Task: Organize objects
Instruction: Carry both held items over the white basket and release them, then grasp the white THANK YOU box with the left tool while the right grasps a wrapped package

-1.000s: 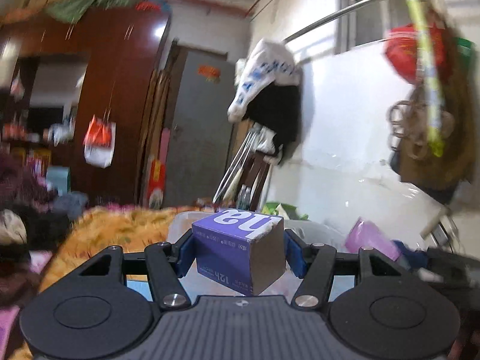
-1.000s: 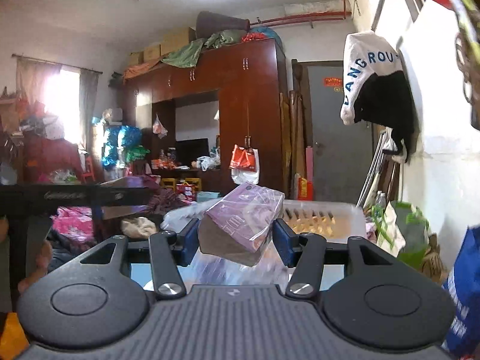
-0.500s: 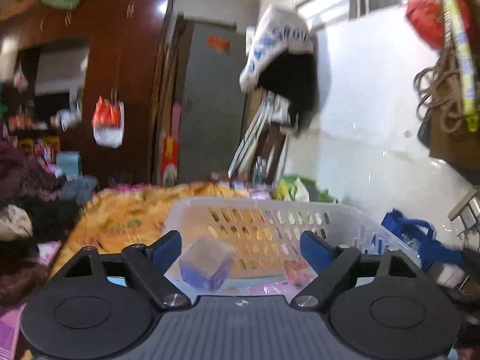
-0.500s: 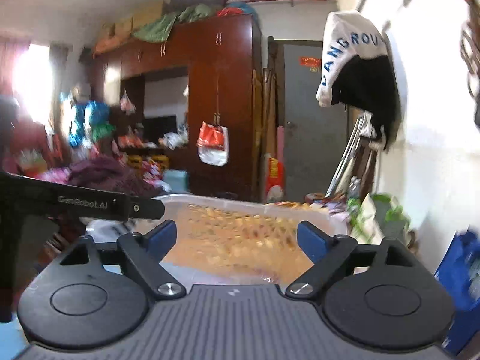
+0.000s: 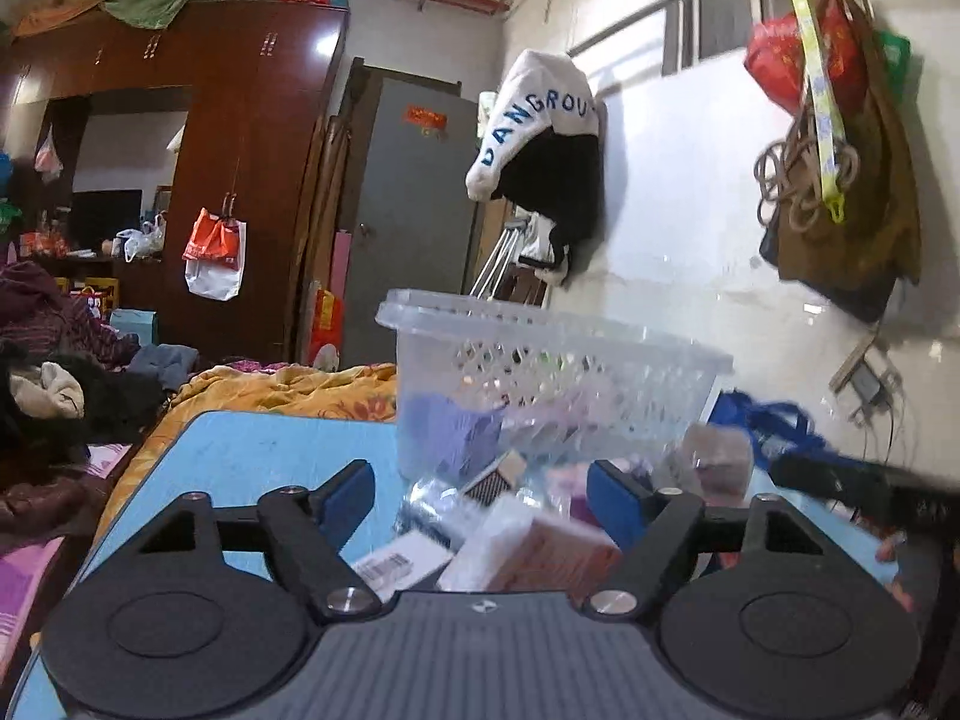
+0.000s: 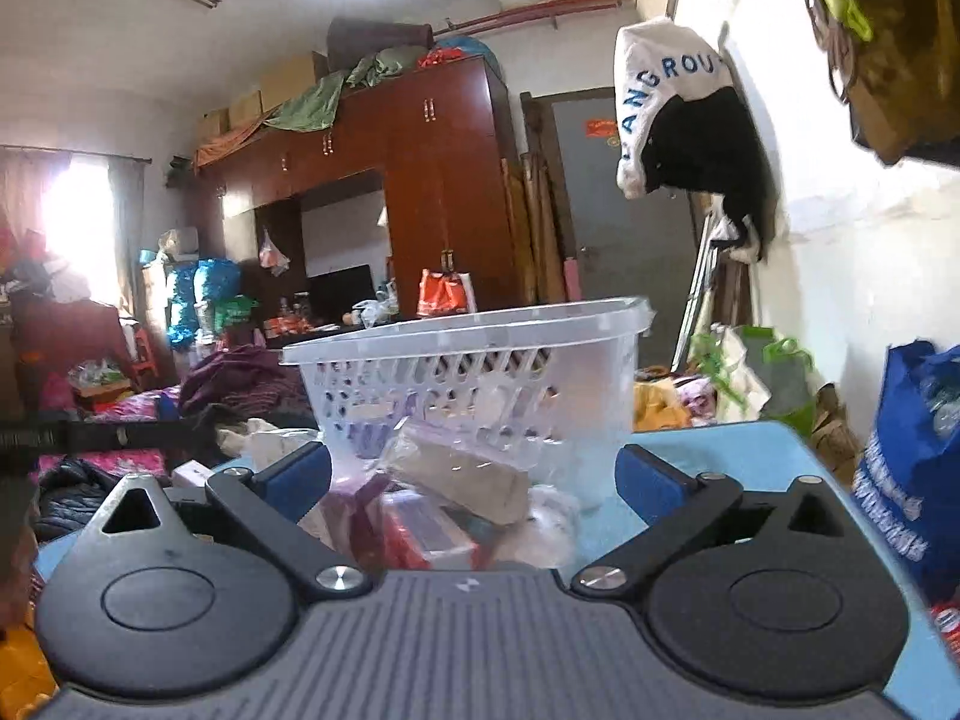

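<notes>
Both grippers are hanging low over the blue worktop, pointing at the clear basket just ahead of them, w/ a loose pile of small packs lying between gripper and basket.

Left gripper is standing open w/ nothing held; its jaws have just been closing in a bit, but the pads aren't pressing on anything. A pinkish box is lying low between its fingers, w/ a white barcoded pack just left of that. A purple box is showing through the basket wall, i.e. already inside.

Right gripper is gaping at its widest, jaws having just been opening, empty too. A wrapped tan pack is sitting tilted between its fingers, a red pack nearer the gripper, crinkly clear wrap to the right.

Judging from this, next step is prob. picking from the pile. Risks:
- pile is overlapping, so closing here could be catching two packs, or only the slippery wrap, and the item would be slipping out on the lift
- basket looks light; a nudge from either gripper could be shoving or tipping it
- both grippers are working the same pile close together, so they could be bumping fingers
- left view is blurry, so exact pack edges are hard to tell.
</notes>
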Demonstrator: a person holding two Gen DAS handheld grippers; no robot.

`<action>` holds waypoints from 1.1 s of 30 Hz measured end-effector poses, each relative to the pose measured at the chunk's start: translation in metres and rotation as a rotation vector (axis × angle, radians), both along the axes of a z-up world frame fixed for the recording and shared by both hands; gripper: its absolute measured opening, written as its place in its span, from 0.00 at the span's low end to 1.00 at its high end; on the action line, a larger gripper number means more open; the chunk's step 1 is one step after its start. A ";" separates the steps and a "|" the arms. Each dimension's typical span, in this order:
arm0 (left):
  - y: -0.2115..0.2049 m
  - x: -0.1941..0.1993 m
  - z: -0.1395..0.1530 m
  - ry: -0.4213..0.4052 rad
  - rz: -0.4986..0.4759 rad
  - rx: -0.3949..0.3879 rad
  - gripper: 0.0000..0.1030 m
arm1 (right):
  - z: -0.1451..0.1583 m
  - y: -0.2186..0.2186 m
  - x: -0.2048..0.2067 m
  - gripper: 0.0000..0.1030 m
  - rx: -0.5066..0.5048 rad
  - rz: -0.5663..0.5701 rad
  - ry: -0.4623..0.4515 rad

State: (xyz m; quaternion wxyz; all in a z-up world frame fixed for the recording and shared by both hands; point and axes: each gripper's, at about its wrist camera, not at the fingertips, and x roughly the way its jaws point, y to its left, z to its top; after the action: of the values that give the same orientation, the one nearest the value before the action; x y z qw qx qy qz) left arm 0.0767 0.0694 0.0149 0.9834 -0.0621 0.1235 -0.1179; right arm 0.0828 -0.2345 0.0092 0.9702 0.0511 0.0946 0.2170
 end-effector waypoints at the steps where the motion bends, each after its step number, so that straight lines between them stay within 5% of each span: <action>1: -0.001 0.000 -0.002 0.002 -0.001 0.007 0.74 | 0.001 0.002 0.005 1.00 -0.006 -0.004 0.011; 8: -0.006 -0.002 -0.012 0.019 -0.056 0.020 0.72 | 0.008 0.012 0.034 0.98 -0.070 0.009 0.079; 12: -0.014 -0.003 -0.013 0.019 -0.072 0.042 0.72 | 0.002 0.007 0.046 0.95 -0.014 0.045 0.142; 15: -0.015 0.000 -0.017 0.028 -0.072 0.053 0.71 | -0.002 0.012 0.047 0.83 -0.046 0.049 0.161; 19: -0.017 0.004 -0.019 0.032 -0.102 0.054 0.57 | -0.003 0.008 0.045 0.69 -0.022 0.052 0.160; 33: -0.007 0.001 -0.015 -0.009 -0.083 0.026 0.48 | -0.003 0.006 0.046 0.69 0.002 0.051 0.147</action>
State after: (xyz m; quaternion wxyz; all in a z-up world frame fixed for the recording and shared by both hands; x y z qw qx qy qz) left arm 0.0776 0.0622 -0.0006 0.9789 -0.0435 0.1230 -0.1573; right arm 0.1283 -0.2289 0.0060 0.9548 0.0653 0.1666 0.2375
